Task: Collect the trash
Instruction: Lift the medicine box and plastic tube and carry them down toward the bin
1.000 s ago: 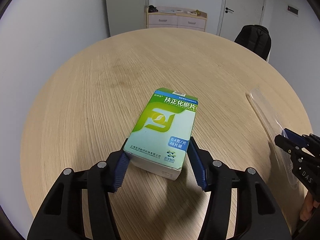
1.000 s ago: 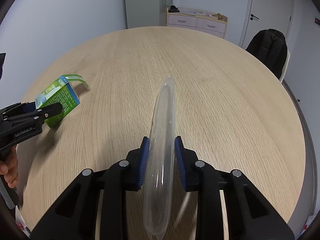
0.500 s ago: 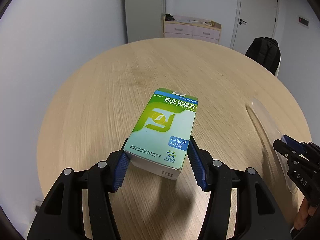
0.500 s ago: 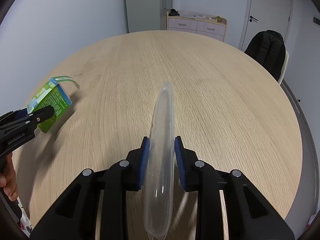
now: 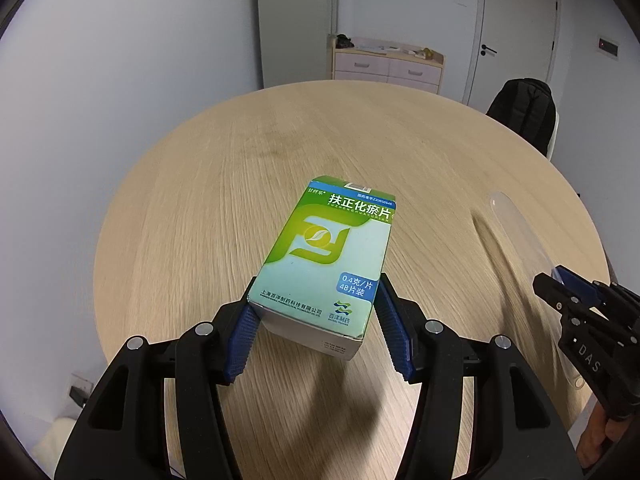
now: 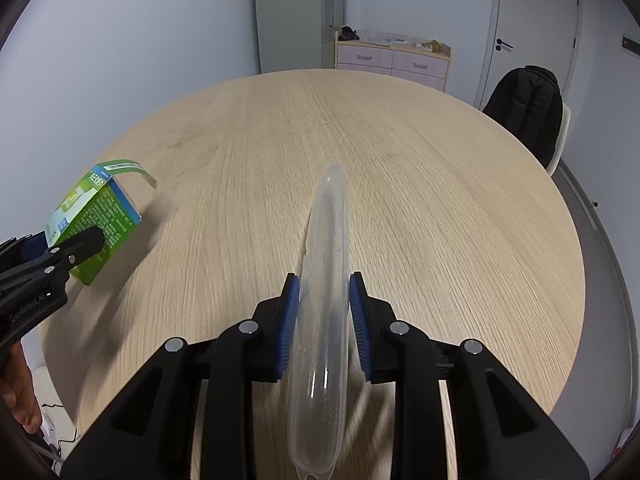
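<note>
A green and white medicine box is gripped between the blue pads of the left gripper, whose jaws are set about halfway apart and pressed against the box's 2 long sides; the box is held above the round wooden table, with its printed face up and its far end pointing away from the camera. In the right wrist view the same box is seen at the left edge with its end flap hanging open, and a shadow is cast on the tabletop beneath it. A long clear plastic lid is clamped edge-up in the right gripper, whose jaws are narrowed tightly onto it, and it is held above the table. A black backpack is seen on a chair beyond the table, and a pale drawer unit stands against the far wall
</note>
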Tool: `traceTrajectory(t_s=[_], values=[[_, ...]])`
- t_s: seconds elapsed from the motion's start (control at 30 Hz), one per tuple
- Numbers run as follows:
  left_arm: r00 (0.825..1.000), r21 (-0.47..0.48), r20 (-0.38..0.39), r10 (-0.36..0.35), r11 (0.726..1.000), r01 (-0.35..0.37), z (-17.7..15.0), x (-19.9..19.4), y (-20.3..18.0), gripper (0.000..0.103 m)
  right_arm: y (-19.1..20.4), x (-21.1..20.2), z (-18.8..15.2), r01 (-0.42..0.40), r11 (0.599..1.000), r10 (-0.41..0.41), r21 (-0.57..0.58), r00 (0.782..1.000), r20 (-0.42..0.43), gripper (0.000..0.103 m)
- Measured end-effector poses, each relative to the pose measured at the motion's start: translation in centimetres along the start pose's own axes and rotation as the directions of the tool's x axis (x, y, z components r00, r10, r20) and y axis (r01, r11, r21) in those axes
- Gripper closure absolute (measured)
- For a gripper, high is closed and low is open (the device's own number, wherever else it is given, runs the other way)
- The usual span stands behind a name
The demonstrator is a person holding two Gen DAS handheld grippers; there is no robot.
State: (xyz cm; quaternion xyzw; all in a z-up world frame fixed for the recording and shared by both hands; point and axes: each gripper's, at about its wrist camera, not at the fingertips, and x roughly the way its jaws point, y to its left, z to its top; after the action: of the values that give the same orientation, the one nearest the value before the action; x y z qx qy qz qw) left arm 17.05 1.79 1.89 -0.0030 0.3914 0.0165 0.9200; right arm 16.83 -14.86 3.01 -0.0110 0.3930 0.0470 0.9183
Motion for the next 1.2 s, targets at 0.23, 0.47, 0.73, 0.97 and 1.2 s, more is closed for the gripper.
traceTrajectory(t_s=[0.23, 0.47, 0.73, 0.97, 1.2], values=[[1.000, -0.022, 0.005, 0.009, 1.000, -0.009, -2.1, -1.7, -0.1, 0.048, 0.3, -2.1, -2.2, -0.002, 1.000, 0.002, -0.006, 1.000, 0.014, 0.078], [1.000, -0.048, 0.016, 0.027, 0.999, -0.026, -4.9, -3.9, -0.1, 0.048, 0.3, -4.1, -3.8, -0.017, 1.000, 0.018, -0.010, 1.000, 0.022, 0.078], [0.999, -0.074, 0.018, 0.044, 0.996, -0.043, -8.4, -6.4, 0.2, 0.048, 0.6, -7.2, -6.6, -0.041, 0.999, 0.042, -0.021, 0.998, 0.046, 0.078], [0.999, -0.075, 0.030, 0.042, 0.996, -0.039, -11.5, -9.3, -0.8, 0.048, -0.2, -9.7, -9.7, -0.053, 0.999, 0.053, 0.002, 0.997, 0.052, 0.078], [0.999, -0.080, 0.034, 0.024, 0.997, -0.022, -14.9, -11.4, -1.8, 0.048, -0.4, -12.6, -13.1, -0.044, 0.999, 0.044, 0.001, 0.997, 0.067, 0.078]])
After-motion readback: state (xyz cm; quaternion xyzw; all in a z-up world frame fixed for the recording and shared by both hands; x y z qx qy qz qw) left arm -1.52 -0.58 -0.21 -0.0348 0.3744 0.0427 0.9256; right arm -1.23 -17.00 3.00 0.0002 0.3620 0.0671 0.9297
